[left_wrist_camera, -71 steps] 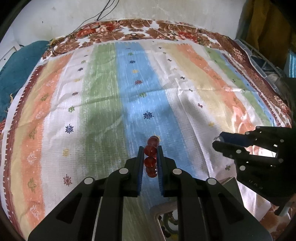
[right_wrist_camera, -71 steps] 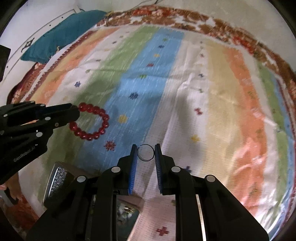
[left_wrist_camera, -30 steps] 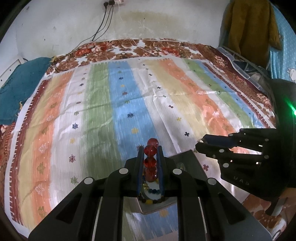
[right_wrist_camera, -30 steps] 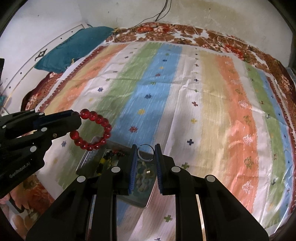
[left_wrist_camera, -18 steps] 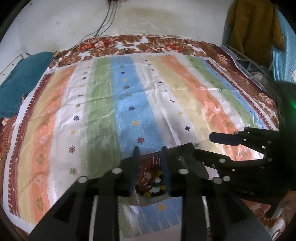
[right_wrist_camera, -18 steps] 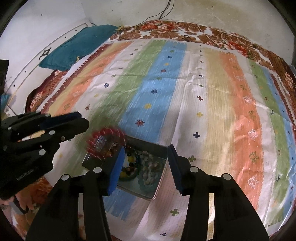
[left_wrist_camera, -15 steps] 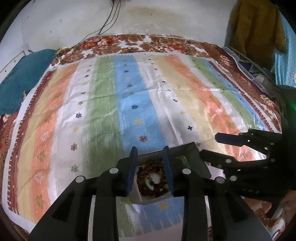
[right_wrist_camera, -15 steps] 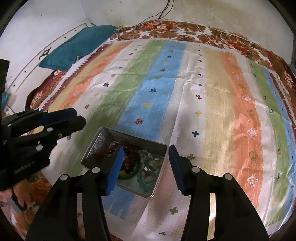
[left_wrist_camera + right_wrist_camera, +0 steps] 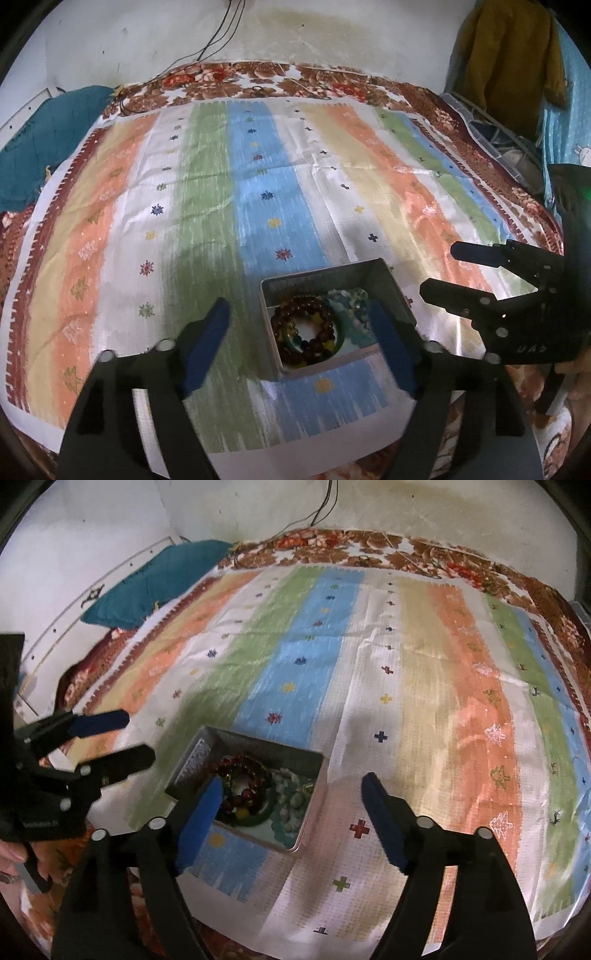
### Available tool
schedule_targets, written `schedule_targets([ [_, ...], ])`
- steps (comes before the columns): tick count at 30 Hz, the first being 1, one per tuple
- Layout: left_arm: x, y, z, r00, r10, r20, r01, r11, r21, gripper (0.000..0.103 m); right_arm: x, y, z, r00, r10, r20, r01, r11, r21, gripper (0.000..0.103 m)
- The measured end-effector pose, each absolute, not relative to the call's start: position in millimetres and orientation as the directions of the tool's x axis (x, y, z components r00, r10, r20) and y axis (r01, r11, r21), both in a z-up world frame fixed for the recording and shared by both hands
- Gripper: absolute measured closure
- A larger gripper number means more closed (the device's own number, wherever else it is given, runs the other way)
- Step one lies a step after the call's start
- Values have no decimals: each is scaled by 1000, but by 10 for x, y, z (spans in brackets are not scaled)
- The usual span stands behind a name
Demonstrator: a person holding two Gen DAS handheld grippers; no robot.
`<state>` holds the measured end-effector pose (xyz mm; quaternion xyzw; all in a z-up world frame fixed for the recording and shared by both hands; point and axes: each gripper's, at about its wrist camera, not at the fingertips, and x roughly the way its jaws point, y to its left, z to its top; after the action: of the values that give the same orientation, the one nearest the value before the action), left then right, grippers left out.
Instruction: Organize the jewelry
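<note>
A grey metal box (image 9: 384, 275) stands on the striped cloth, and it also shows in the right wrist view (image 9: 258, 744). Inside lie a red bead bracelet (image 9: 295, 312), other bead bracelets and pale stones (image 9: 351, 306). The red bracelet also shows in the right wrist view (image 9: 236, 766). My left gripper (image 9: 299, 332) is wide open and empty above the box. My right gripper (image 9: 291, 805) is wide open and empty above the box's right side. Each gripper shows in the other's view, the right (image 9: 458, 269) and the left (image 9: 122, 734), both open.
The striped cloth (image 9: 207, 206) covers a bed with a floral border (image 9: 280, 79). A teal pillow (image 9: 155, 579) lies at the far left. A wall with hanging cables (image 9: 221, 33) is behind. Clothes (image 9: 506, 55) hang at the right.
Both grippers opened wide. The red bracelet dropped from my left gripper into the box, and the thin ring left my right gripper. Both grippers pulled back and up.
</note>
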<state>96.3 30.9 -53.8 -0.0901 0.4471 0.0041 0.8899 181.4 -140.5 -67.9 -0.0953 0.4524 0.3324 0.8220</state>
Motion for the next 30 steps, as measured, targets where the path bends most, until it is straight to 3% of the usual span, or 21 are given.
schedule_targets([
  [7,855,283,-512,619,-45,-784,-102,985,-138,6,1712,-1418,-576,404,453,-795,-660,746,89,9],
  [12,831,286,-522,614,-39,-788,-108,985,-132,6,1636,-1429,-533,404,455,-793,-684,727,68,7],
  [15,781,291,-466,633,38,-773,-149,986,-74,6,1586,-1425,-507,417,445,-792,-688,724,45,7],
  [19,751,275,-447,642,-7,-767,-115,988,-106,6,1556,-1469,-462,430,454,-780,-682,729,49,7],
  [25,730,163,-405,657,43,-752,-98,995,-29,6,1565,-1516,-439,422,463,-780,-677,733,69,5],
  [30,704,127,-373,673,16,-739,-66,997,-39,6,1580,-1515,-445,412,465,-783,-677,732,79,5],
])
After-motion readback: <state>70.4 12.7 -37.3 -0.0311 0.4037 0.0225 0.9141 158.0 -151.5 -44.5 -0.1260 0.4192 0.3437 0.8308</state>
